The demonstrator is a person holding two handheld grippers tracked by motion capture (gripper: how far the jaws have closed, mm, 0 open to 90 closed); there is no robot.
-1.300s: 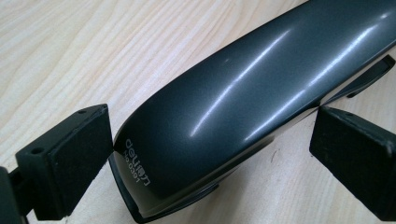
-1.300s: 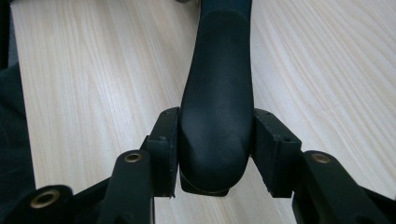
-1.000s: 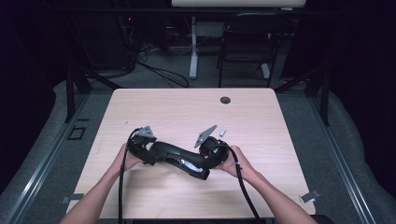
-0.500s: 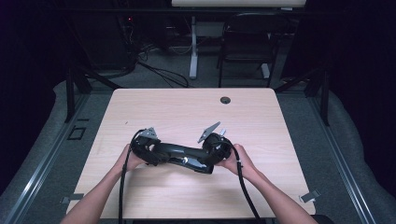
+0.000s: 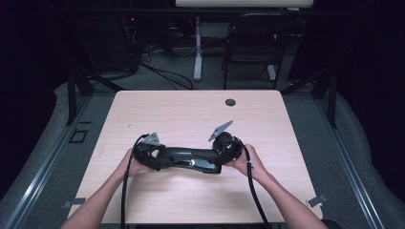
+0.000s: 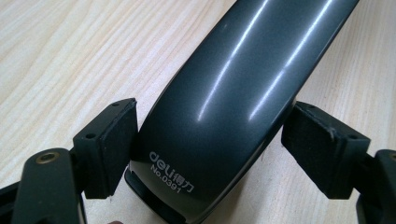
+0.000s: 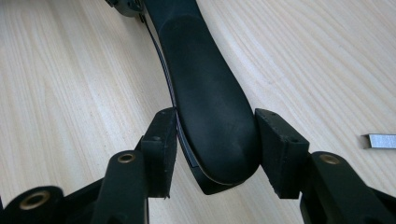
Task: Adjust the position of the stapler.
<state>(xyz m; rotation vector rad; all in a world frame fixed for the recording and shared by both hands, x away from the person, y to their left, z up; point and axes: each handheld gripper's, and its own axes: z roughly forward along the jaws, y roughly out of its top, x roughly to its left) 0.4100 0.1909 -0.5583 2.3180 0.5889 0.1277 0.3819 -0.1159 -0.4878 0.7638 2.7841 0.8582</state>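
High view: 1 long black stapler [image 5: 188, 157], lower centre of frame, lying on the wooden table [image 5: 191, 109]. Left gripper [image 6: 210, 154]: jaws just closing around the stapler's marked end, right pad not quite touching. Right gripper [image 7: 215, 149]: jaws clamped on the opposite rounded end. Staple strip [image 7: 379, 141] lies at right edge.
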